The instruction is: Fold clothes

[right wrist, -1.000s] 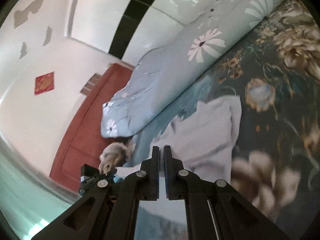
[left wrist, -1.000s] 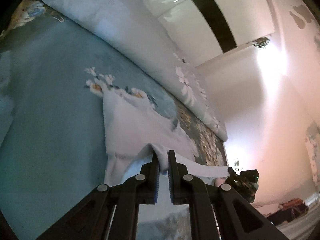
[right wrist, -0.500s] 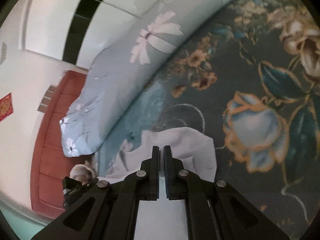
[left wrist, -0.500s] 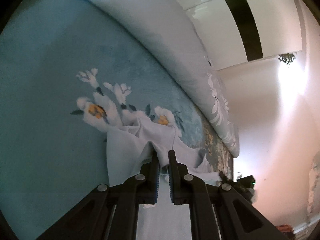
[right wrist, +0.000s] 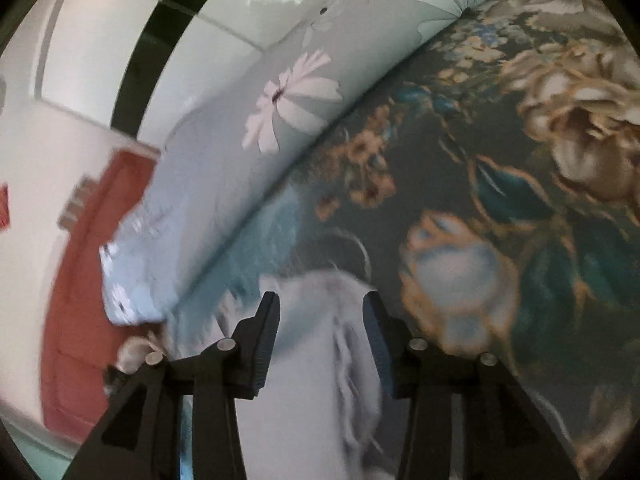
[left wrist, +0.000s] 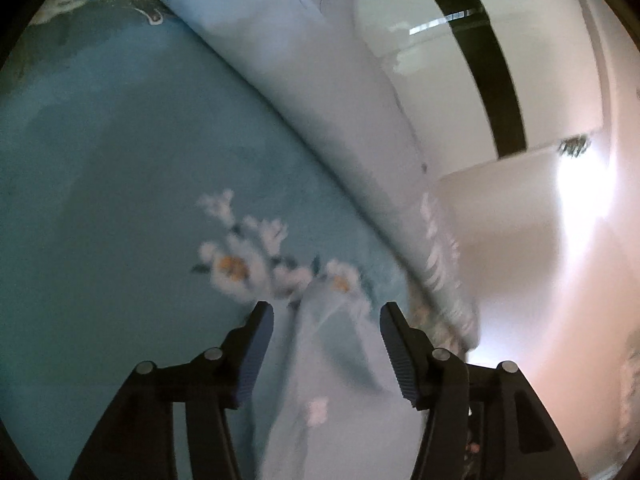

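Left gripper (left wrist: 326,314) spread wide, nothing between the fingers, hovering over pale garment (left wrist: 340,392). Garment lying on the bed sheet (left wrist: 120,208), rumpled far edge reaching the white-and-orange flower print (left wrist: 256,264) on the teal part. Motion blur heavy in the left wrist view, folds hard to read.

Right gripper (right wrist: 320,306) also spread apart, holding nothing, poised above the same garment (right wrist: 312,360). Creased ridge of cloth running between the fingers toward the camera; whether fingertips touch the cloth cannot be told. Garment's far corner sitting where the teal part of the sheet meets the dark floral part (right wrist: 500,208).

Rolled light-blue duvet (right wrist: 288,100) with daisy print along the far edge of the bed, near the garment's far edge, contact unclear. Same duvet (left wrist: 320,100) running diagonally in the left wrist view. White wall with a black stripe (left wrist: 492,80) behind it. Red door (right wrist: 84,288) at left in the right wrist view, blurred. Bright light glare (left wrist: 576,184) on the wall at right in the left wrist view.
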Demonstrator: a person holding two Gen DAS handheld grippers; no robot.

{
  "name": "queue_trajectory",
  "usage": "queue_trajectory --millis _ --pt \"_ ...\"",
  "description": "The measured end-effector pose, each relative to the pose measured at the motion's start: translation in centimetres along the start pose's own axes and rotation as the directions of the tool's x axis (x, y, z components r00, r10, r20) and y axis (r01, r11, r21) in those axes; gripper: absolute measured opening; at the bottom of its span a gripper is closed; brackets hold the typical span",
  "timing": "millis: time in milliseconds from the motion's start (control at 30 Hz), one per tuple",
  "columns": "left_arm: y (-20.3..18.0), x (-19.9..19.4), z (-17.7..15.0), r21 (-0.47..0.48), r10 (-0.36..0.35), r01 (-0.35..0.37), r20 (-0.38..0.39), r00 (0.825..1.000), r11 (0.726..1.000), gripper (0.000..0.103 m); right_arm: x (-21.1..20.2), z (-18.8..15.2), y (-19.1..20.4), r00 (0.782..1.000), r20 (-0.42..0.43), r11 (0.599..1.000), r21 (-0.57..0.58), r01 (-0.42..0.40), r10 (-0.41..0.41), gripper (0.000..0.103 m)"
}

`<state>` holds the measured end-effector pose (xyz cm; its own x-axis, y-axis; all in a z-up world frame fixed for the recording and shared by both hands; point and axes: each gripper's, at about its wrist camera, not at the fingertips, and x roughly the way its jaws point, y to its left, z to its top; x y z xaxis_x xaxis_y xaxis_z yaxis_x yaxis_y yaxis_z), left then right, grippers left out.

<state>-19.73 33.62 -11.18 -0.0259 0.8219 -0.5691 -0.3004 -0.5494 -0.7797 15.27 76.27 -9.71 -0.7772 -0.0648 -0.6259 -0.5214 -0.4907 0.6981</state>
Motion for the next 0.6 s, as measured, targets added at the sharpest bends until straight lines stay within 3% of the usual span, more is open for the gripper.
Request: queue_trajectory --millis 133,300,500,600 --pt "-1.4 0.2 -2.1 0.162 0.140 -0.134 -0.028 0.990 0.978 0.060 -0.8 -2.8 1.0 0.995 -0.065 0.991 -0.120 0.064 -0.072 0.045" --pt "-3.8 2.8 -2.5 0.302 0.338 -0.323 0.002 0.941 0.897 0.061 0.0 -4.1 4.4 0.986 -0.045 0.950 -0.279 0.141 -0.160 0.045" --pt "-5.7 5.5 -1.6 0.388 0.425 -0.415 0.062 0.903 0.823 0.061 4.1 -1.4 6.7 0.948 -0.001 0.872 -0.392 0.292 -0.318 0.045" --pt "-5.8 6.2 -1.0 0.402 0.416 -0.404 0.060 0.907 0.822 0.061 5.5 -0.2 6.5 0.945 -0.003 0.868 -0.395 0.300 -0.328 0.045"
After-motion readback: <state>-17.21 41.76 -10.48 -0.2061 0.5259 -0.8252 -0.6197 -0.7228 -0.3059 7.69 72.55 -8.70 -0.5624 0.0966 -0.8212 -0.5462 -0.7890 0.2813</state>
